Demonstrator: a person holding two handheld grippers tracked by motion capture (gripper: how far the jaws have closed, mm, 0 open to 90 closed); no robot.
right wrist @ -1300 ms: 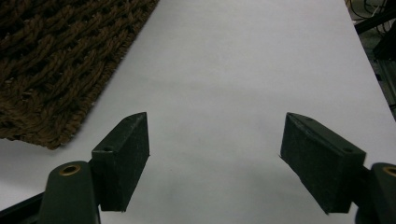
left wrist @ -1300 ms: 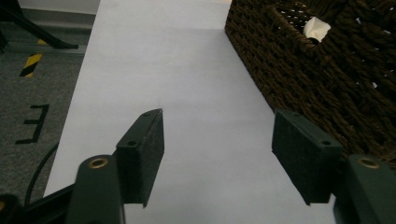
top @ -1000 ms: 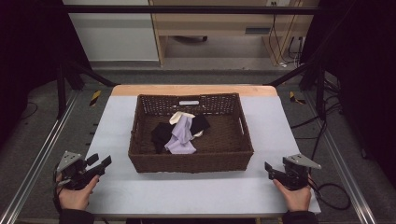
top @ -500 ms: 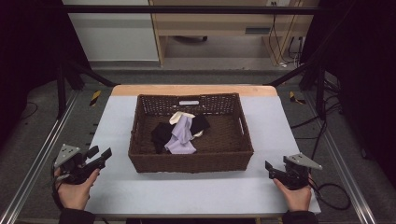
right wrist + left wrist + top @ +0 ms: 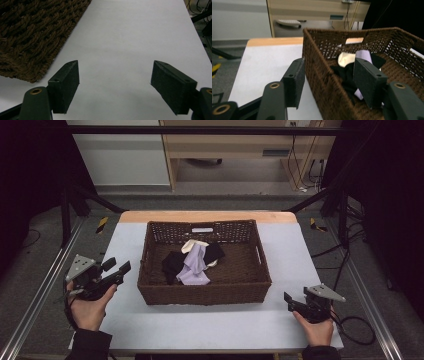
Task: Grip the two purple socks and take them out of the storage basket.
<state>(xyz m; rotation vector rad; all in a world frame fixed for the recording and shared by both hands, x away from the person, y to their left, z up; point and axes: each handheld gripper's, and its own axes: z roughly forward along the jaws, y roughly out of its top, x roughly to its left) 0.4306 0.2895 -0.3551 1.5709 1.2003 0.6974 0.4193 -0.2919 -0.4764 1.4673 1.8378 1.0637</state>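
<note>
A dark brown wicker basket [image 5: 150, 270] stands mid-table. In it lie a black cloth [image 5: 172, 264], a lavender cloth [image 5: 192, 270] and a cream cloth [image 5: 192, 245], bunched together. My left gripper [image 5: 118, 266] is open, held above the table just left of the basket's left wall. Along its open jaws [image 5: 327, 75] I see the basket wall [image 5: 322, 82], the cream cloth [image 5: 345, 58], the lavender cloth [image 5: 365, 55] and the black cloth [image 5: 343, 75]. My right gripper [image 5: 288, 301] is open, low over the table near the basket's front right corner [image 5: 32, 32]; nothing lies between its jaws [image 5: 115, 72].
The white table top [image 5: 210, 325] has a wooden strip [image 5: 210, 216] along its far edge. Metal frame rails [image 5: 40, 290] run down both sides. A cable [image 5: 357, 327] trails from the right gripper off the table's right edge.
My left gripper has risen and moved forward and right, closer to the basket's left wall. The right gripper has stayed put. The cloths have not moved.
</note>
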